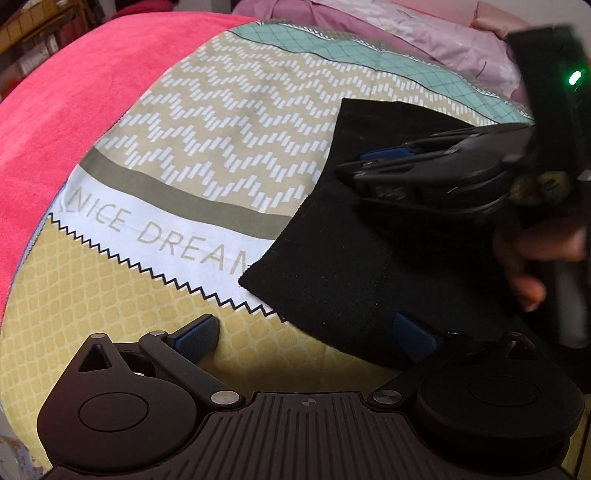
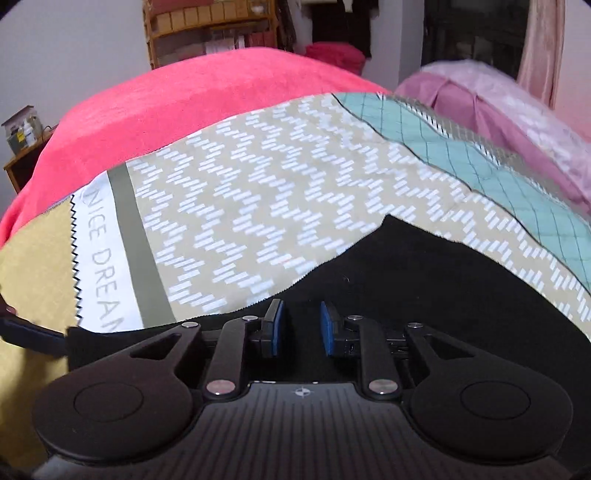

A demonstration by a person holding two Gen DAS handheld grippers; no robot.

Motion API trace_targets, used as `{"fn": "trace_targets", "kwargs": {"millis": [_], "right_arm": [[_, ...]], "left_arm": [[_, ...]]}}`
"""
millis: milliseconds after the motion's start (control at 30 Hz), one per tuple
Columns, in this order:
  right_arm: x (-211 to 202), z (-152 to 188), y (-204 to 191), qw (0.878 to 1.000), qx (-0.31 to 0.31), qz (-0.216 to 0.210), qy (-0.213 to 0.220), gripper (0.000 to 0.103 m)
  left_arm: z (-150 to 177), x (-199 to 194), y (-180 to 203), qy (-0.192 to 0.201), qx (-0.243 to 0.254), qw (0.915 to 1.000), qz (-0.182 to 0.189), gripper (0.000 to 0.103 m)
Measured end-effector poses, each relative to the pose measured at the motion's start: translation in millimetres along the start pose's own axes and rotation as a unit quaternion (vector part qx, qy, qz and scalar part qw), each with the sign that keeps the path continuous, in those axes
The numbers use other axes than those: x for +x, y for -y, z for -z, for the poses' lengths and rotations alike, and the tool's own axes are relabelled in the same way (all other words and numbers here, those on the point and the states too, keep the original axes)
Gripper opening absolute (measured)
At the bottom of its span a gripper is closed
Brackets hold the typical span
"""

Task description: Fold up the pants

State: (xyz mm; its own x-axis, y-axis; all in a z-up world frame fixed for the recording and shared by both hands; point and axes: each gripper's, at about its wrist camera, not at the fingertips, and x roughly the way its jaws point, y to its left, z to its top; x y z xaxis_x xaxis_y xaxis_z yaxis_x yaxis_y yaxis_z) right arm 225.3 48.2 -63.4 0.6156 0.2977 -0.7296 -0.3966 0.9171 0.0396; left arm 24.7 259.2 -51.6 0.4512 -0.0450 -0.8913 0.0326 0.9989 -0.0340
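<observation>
Pants (image 1: 354, 236), black, lie at 3 o'clock on your bedspread (image 1: 207, 122); left gripper (image 1: 306, 332) gapes wide, right gripper (image 2: 299, 328) narrowly parted, both holding nothing.

The black pants (image 1: 354, 236) are lying folded on a patterned bedsheet (image 1: 207, 147) printed with the words "NICE DREAM", with a red blanket (image 1: 74, 103) spreading beyond it and pink bedding (image 1: 406, 26) sitting at the far edge. The left gripper (image 1: 310, 334) is standing wide open at the pants' near edge, one blue pad on the sheet and the other against the black cloth. The right gripper (image 1: 354, 168) is reaching in over the pants from the right, its jaws looking nearly together, with a hand (image 1: 532, 258) gripping its handle.
</observation>
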Motion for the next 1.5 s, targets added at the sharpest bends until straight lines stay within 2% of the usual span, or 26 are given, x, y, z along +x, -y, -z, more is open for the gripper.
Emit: {"fn": "trace_targets", "kwargs": {"millis": [33, 100, 167, 233, 300, 333, 400, 467, 567, 633, 667, 700, 733, 767, 800, 900, 967, 1067, 1167, 1200, 1233, 1267, 1333, 1367, 1433, 1500], "right_arm": [[-18, 1, 7, 1.0, 0.007, -0.001, 0.016, 0.029], [-42, 5, 17, 0.999, -0.004, 0.026, 0.036, 0.041], [-35, 6, 28, 0.998, -0.019, 0.05, 0.013, 0.041], [-3, 5, 39, 0.998, -0.02, 0.066, -0.014, 0.039], [13, 1, 42, 0.997, -0.014, 0.064, 0.031, 0.05], [19, -3, 40, 0.997, -0.015, 0.069, 0.033, 0.053], [18, -7, 38, 0.997, 0.0, 0.069, 0.027, 0.059], [3, -3, 38, 0.998, 0.01, 0.062, 0.016, 0.057], [-31, 11, 45, 0.996, 0.044, 0.071, 0.036, 0.066], [-20, 14, 55, 0.995, 0.068, 0.078, 0.013, 0.066], [-6, 14, 58, 0.994, 0.066, 0.084, 0.004, 0.072], [0, 12, 57, 0.995, 0.055, 0.083, 0.031, 0.082], [7, 6, 56, 0.995, 0.051, 0.082, 0.022, 0.086], [6, -2, 53, 0.995, 0.054, 0.083, 0.02, 0.087], [0, -6, 54, 0.995, 0.062, 0.08, 0.026, 0.082], [-41, 2, 72, 0.989, 0.106, 0.086, 0.06, 0.082], [-71, 20, 88, 0.981, 0.124, 0.132, 0.064, 0.082], [-101, 54, 113, 0.96, 0.173, 0.218, 0.044, 0.082], [-89, 81, 146, 0.947, 0.208, 0.243, -0.01, 0.082], [-76, 86, 161, 0.945, 0.221, 0.238, -0.038, 0.089], [-74, 89, 171, 0.948, 0.232, 0.219, -0.012, 0.095], [-73, 86, 179, 0.949, 0.23, 0.215, -0.001, 0.094], [-79, 75, 190, 0.947, 0.217, 0.236, -0.005, 0.083], [-93, 73, 194, 0.945, 0.219, 0.243, 0.008, 0.082], [-122, 82, 198, 0.941, 0.226, 0.247, 0.038, 0.087], [-140, 99, 197, 0.936, 0.223, 0.27, 0.042, 0.089]], "left_arm": [[1, 0, -1, 0.002, -0.001, 1.0, 0.003, 0.103], [3, -1, -3, 0.008, -0.004, 0.9999, 0.008, 0.103], [5, -2, -2, 0.016, -0.001, 0.9998, 0.008, 0.103], [7, -3, -2, 0.02, -0.001, 0.9998, 0.005, 0.103], [7, -4, -2, 0.021, 0.0, 0.9998, 0.004, 0.103], [8, -4, -2, 0.021, 0.0, 0.9998, 0.005, 0.103], [8, -5, -2, 0.019, 0.0, 0.9998, 0.005, 0.103], [6, -5, -1, 0.015, 0.002, 0.9999, 0.006, 0.103], [2, -6, -6, 0.008, -0.001, 0.9998, 0.018, 0.103], [-1, -9, -10, 0.002, -0.013, 0.9996, 0.024, 0.103], [-3, -11, -11, 0.0, -0.016, 0.9995, 0.027, 0.103], [-5, -14, -11, -0.001, -0.017, 0.9995, 0.027, 0.103], [-9, -19, -10, 0.0, -0.014, 0.9996, 0.024, 0.103], [-13, -24, -9, 0.005, -0.009, 0.9998, 0.02, 0.103], [-17, -29, -6, 0.013, -0.002, 0.9998, 0.017, 0.103], [-41, -38, 8, 0.038, 0.029, 0.9986, 0.021, 0.103], [-59, -35, 22, 0.054, 0.048, 0.9969, 0.031, 0.103], [-86, -17, 48, 0.067, 0.059, 0.9949, 0.046, 0.103], [-112, 13, 76, 0.055, 0.059, 0.9946, 0.066, 0.103], [-119, 25, 84, 0.046, 0.059, 0.9947, 0.07, 0.103], [-125, 40, 94, 0.034, 0.061, 0.9952, 0.068, 0.103], [-129, 54, 102, 0.022, 0.063, 0.9958, 0.062, 0.103], [-134, 84, 113, -0.013, 0.069, 0.9971, 0.031, 0.103], [-134, 92, 116, -0.017, 0.069, 0.9974, 0.015, 0.103], [-131, 91, 115, -0.008, 0.07, 0.9974, 0.014, 0.103], [-131, 91, 113, -0.007, 0.067, 0.9976, 0.017, 0.103]]}}
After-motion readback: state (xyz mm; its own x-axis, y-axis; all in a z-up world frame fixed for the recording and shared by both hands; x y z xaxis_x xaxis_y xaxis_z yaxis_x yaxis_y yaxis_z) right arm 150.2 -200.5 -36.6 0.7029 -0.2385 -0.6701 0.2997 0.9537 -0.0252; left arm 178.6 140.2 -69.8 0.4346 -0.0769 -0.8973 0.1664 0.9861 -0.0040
